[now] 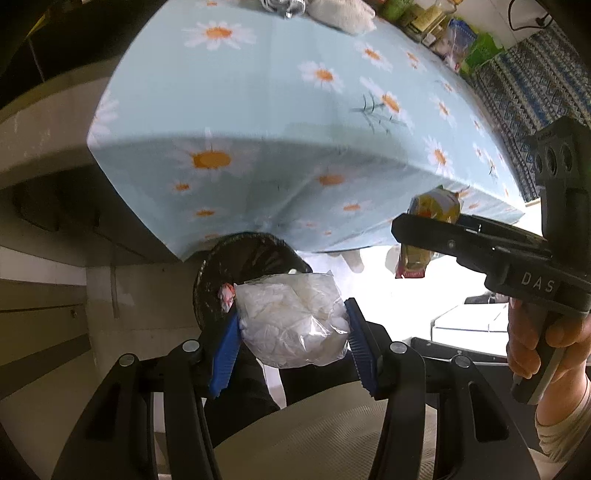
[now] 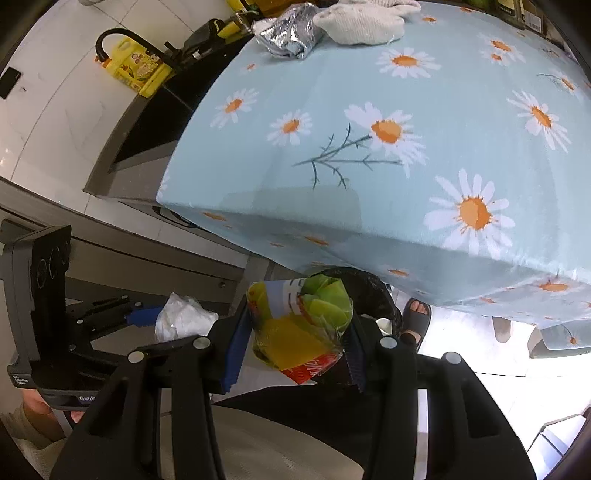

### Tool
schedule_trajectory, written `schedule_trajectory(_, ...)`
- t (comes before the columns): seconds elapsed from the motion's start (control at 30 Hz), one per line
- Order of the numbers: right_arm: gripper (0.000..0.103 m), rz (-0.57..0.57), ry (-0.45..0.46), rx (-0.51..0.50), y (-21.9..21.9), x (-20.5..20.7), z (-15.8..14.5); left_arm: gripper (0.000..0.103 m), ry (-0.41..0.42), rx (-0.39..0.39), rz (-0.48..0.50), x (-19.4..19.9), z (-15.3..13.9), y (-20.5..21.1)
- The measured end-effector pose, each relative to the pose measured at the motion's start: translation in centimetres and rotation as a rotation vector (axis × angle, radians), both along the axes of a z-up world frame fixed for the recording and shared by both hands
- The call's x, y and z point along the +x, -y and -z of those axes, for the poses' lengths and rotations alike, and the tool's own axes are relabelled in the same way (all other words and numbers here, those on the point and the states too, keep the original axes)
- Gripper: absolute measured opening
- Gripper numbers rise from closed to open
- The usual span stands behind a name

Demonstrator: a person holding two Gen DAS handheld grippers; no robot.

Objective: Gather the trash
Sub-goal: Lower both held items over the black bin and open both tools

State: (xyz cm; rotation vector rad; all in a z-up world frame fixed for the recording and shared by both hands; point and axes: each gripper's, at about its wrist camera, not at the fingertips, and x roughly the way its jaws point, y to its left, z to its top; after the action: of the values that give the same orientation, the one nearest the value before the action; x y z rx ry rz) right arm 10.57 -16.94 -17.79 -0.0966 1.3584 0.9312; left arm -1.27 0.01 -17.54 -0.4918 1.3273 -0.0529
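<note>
My left gripper (image 1: pixel 291 332) is shut on a crumpled clear plastic bag with white paper (image 1: pixel 291 321), held in front of the table's near edge. Behind it stands a black trash bin (image 1: pixel 236 266) with a pink scrap (image 1: pixel 226 295) at its rim. My right gripper (image 2: pixel 295 332) is shut on a crumpled yellow, green and red snack wrapper (image 2: pixel 299 321), held over the bin's black liner (image 2: pixel 365 291). The right gripper with its wrapper (image 1: pixel 432 210) also shows in the left wrist view. The left gripper's white bag (image 2: pixel 181 317) shows in the right wrist view.
The table has a light blue daisy cloth (image 2: pixel 369 129). A crumpled silver foil bag (image 2: pixel 291 33) and a white cloth (image 2: pixel 362 18) lie at its far end. Packets (image 1: pixel 458 40) sit along its far side. A yellow bottle (image 2: pixel 136 70) stands beyond. A sandalled foot (image 2: pixel 415 317) is beside the bin.
</note>
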Motion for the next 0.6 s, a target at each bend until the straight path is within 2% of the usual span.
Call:
schedule_trajectory(0.3, 0.047, -0.019, -0.038, -0.032, -0.7, 0.1, 1.5, 0.054, -0.049, -0.022, 0.012, 0.2, 1.4, 0.1)
schedule_trajectory(0.33, 0.054, -0.018, -0.042, -0.032, -0.7, 0.2, 1.6, 0.054, -0.057, -0.029, 0.013, 0.3, 1.7, 0.1)
schedule_trajectory(0.37, 0.066, -0.013, -0.05, -0.028, -0.8, 0.3, 1.7, 0.057, -0.07, -0.034, 0.016, 0.3, 1.9, 0.2)
schedule_trajectory(0.4, 0.07, -0.003, -0.063, -0.023, -0.8, 0.5, 1.8, 0.062, -0.08, -0.033, 0.016, 0.4, 2.1, 0.2)
schedule_trajectory(0.47, 0.072, 0.007, -0.071, -0.03, -0.8, 0.8, 2.0, 0.065, -0.087, -0.033, 0.006, 0.3, 2.5, -0.1)
schedule_trajectory(0.6, 0.072, 0.015, -0.08, -0.032, -0.8, 1.2, 2.1, 0.065, -0.114, -0.032, -0.005, 0.4, 3.2, -0.6)
